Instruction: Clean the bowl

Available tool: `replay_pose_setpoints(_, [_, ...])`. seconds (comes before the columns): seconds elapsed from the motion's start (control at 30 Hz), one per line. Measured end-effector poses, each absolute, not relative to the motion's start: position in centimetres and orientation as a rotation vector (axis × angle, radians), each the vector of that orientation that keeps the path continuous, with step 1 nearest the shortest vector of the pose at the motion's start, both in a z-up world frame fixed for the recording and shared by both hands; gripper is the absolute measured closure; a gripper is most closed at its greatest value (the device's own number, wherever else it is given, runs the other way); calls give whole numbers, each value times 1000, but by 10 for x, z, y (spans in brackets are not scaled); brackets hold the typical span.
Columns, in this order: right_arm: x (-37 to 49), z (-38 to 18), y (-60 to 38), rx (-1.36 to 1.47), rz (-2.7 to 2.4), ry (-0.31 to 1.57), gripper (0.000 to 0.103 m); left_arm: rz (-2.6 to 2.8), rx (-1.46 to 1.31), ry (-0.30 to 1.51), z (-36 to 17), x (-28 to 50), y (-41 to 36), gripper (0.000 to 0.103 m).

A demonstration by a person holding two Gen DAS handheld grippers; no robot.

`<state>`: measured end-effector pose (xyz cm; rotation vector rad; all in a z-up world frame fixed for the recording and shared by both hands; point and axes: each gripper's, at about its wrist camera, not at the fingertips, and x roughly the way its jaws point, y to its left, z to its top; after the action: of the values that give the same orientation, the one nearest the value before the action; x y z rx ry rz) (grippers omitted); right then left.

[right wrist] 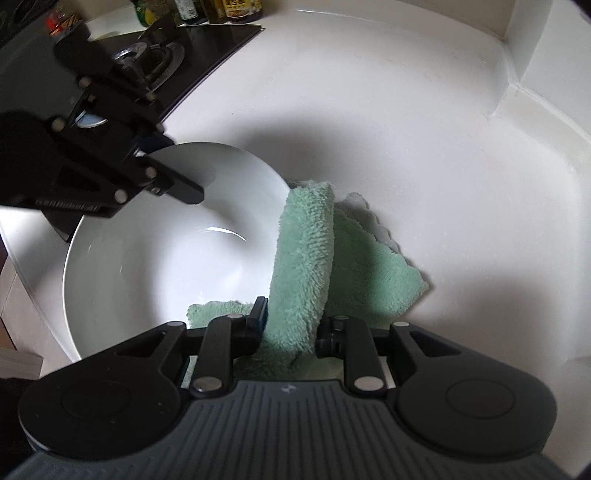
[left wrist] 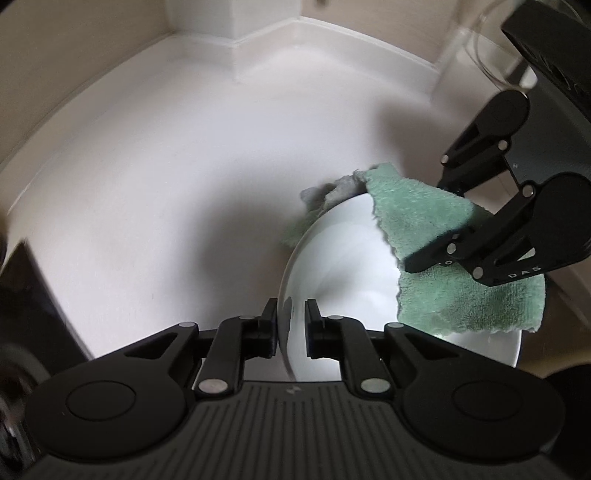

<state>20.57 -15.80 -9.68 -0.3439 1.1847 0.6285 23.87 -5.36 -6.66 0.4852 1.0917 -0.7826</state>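
A white bowl [left wrist: 343, 258] [right wrist: 155, 266] rests on the white countertop. My left gripper [left wrist: 290, 317] is shut on the bowl's rim, one finger inside and one outside; it also shows in the right wrist view [right wrist: 173, 177] at the bowl's far left rim. My right gripper [right wrist: 291, 321] is shut on a folded green cloth [right wrist: 303, 258] that drapes over the bowl's right rim, part inside and part on the counter. In the left wrist view the right gripper [left wrist: 432, 240] holds the green cloth [left wrist: 424, 229] over the bowl's far side.
The white countertop [left wrist: 166, 184] [right wrist: 424, 147] meets a raised back edge and wall corner [left wrist: 236, 44]. A black gas hob [right wrist: 177, 51] with a burner lies at the far left, with bottles [right wrist: 207, 9] behind it. A glass vessel [left wrist: 491, 44] stands at top right.
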Motion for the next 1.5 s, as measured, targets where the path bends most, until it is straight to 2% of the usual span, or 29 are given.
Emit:
replay_pose_setpoints(0.2, [219,-96,-152,-457,728,1205,83,-766,524,1109,-68,241,-59,93])
replay_pose_setpoints(0.43, [249,-95,-119,-573,792,1099,81,-694,478,1108,-71,229,-50,93])
replay_pose_setpoints(0.6, [258,-98,-122,-456,742,1117,83,-642,388,1103,-73,224,-44,95])
replay_pose_setpoints(0.93, [213,-102,-149,-324,528,1158,84,-575,336,1085,-77,215,-50,94])
replay_pose_setpoints(1.13, [223,-95,-161,-379,592,1181,84,-574,357,1072,-75,211,-49,94])
replay_pose_setpoints(1.5, [265,-93,-126,-629,803,1078,80,-504,419,1035,-73,202,-42,89])
